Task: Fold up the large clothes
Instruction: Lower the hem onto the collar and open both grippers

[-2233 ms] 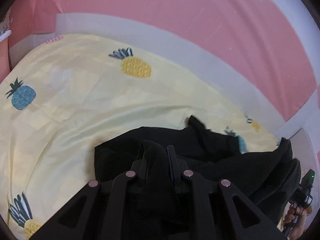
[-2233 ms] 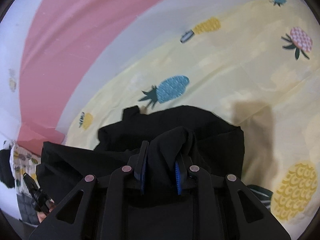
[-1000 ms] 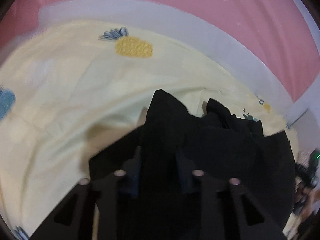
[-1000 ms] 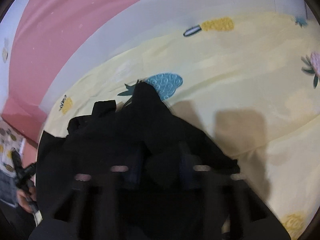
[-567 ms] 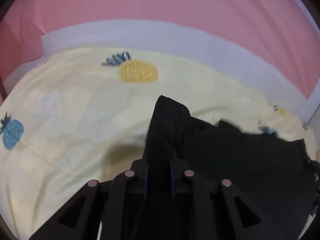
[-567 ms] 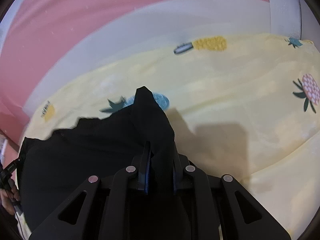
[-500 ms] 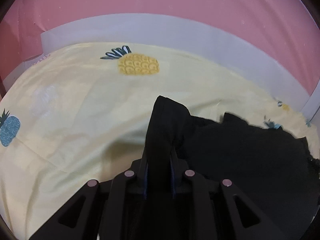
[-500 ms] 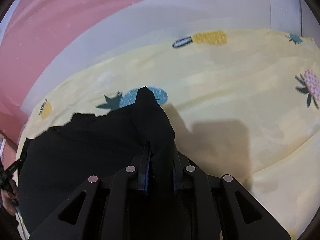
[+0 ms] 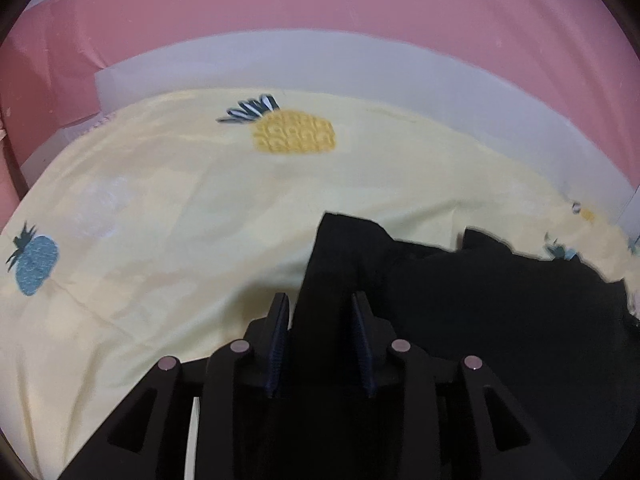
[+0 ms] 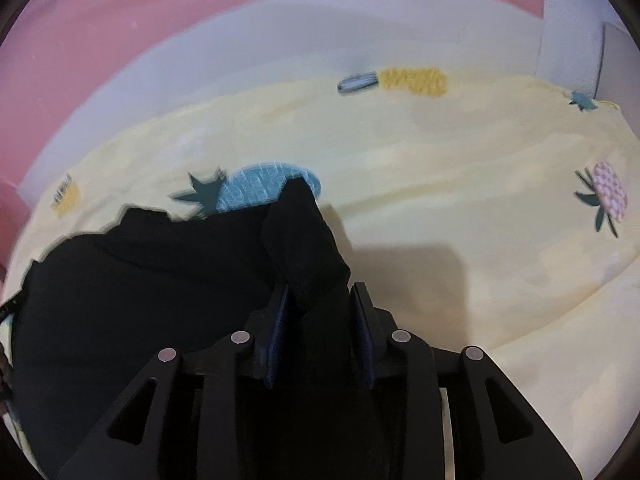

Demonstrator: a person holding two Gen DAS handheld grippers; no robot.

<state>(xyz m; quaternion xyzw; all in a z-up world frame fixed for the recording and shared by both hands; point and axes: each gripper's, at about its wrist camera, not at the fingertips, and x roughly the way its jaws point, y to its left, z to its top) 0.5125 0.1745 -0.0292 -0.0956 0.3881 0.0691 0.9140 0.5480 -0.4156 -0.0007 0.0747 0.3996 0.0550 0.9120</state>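
Observation:
A large black garment [image 9: 500, 312] lies spread on a pale yellow pineapple-print sheet [image 9: 180, 208]. In the left wrist view its left corner [image 9: 340, 248] sticks up between the fingers of my left gripper [image 9: 320, 332], whose jaws stand apart around the cloth. In the right wrist view the garment [image 10: 140, 280] stretches to the left, and its right corner [image 10: 304, 232] stands between the fingers of my right gripper [image 10: 318, 320], jaws also parted. The cloth under both grippers is hidden by their bodies.
The sheet [image 10: 480, 200] covers a bed against a pink wall [image 9: 320, 8] with a white band [image 9: 360, 60]. Bare sheet lies ahead of and beside the garment in both views.
Both grippers carried the garment's corners forward and spread it flat. In the last half second both jaws have opened from pinching the corners.

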